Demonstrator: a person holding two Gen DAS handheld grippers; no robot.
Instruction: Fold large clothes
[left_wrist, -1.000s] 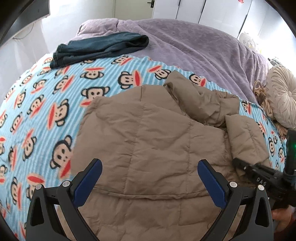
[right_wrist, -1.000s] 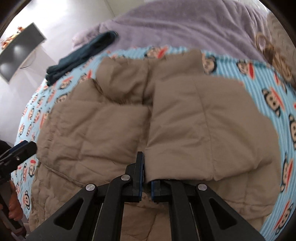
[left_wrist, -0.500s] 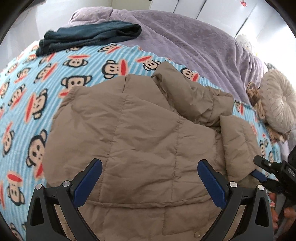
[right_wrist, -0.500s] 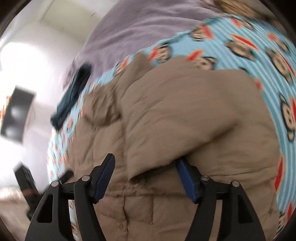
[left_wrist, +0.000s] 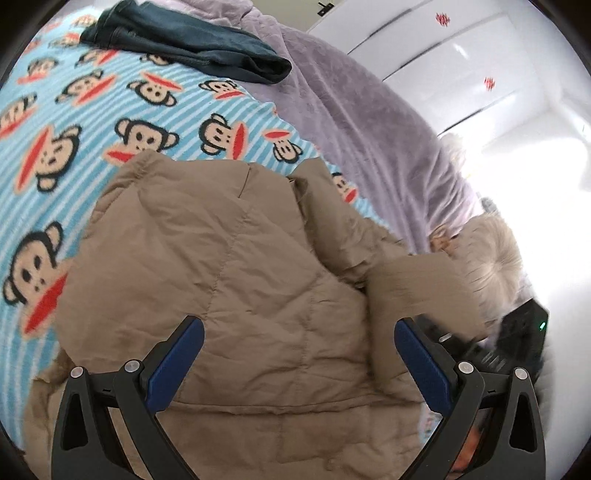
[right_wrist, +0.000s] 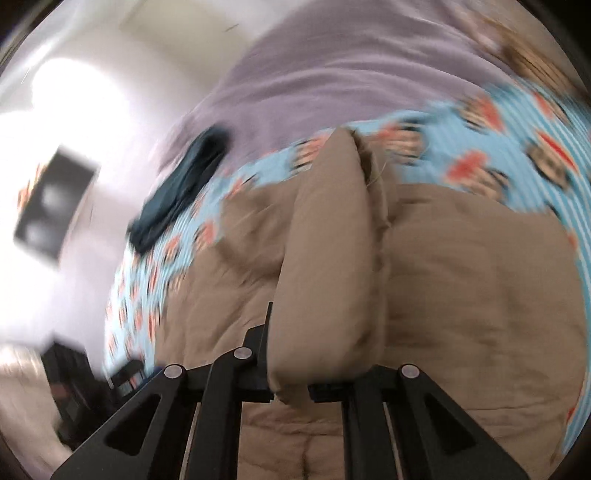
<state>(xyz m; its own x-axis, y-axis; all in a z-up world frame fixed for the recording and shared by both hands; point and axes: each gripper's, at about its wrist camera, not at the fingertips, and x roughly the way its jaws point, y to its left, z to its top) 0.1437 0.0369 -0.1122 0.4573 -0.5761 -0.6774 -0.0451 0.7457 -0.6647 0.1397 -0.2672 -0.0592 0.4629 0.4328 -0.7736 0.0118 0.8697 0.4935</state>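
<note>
**Jacket sleeve regripped and lifted**

Jacket lies on the monkey blanket; a moment ago my right gripper gaped, now it is closing on the sleeve, raising it to fold; left gripper hovers wide, empty; right view blurred, pads hidden by cloth.
</note>
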